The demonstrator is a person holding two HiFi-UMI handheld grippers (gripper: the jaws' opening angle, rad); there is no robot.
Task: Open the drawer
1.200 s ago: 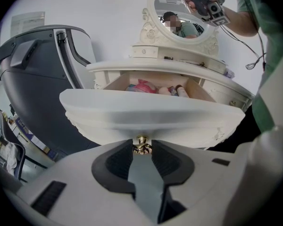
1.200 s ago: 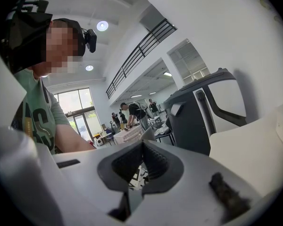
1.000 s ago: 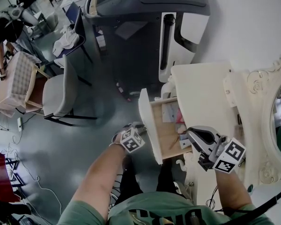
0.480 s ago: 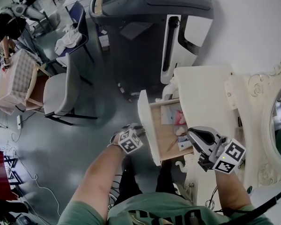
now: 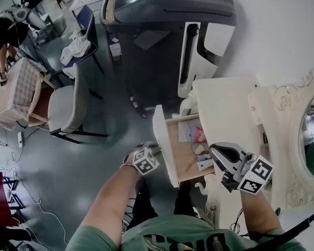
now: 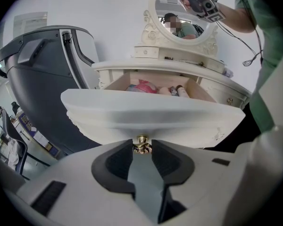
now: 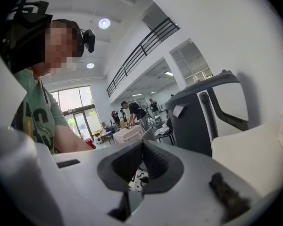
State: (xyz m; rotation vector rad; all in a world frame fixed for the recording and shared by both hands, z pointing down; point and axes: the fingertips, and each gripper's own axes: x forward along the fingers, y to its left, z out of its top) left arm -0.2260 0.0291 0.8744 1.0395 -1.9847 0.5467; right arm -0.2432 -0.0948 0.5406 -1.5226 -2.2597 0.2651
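The cream drawer [image 5: 183,148] of the dressing table [image 5: 225,103] stands pulled out toward me, and inside it show a pink item [image 6: 142,86] and small bottles [image 6: 177,91]. Its curved white front [image 6: 151,114] fills the left gripper view. My left gripper [image 6: 141,146] is shut on the small brass knob [image 6: 141,144] at the middle of that front; in the head view its marker cube [image 5: 145,161] sits just left of the drawer front. My right gripper [image 5: 213,150] hovers over the drawer's near right corner. Its jaws [image 7: 141,147] are shut and hold nothing.
A big dark grey and white machine [image 5: 172,20] stands beyond the table. A grey chair [image 5: 65,106] and a checked table [image 5: 15,88] are at the left, with people [image 5: 10,25] further back. An ornate mirror [image 5: 309,135] rises at the right. My legs are under the drawer.
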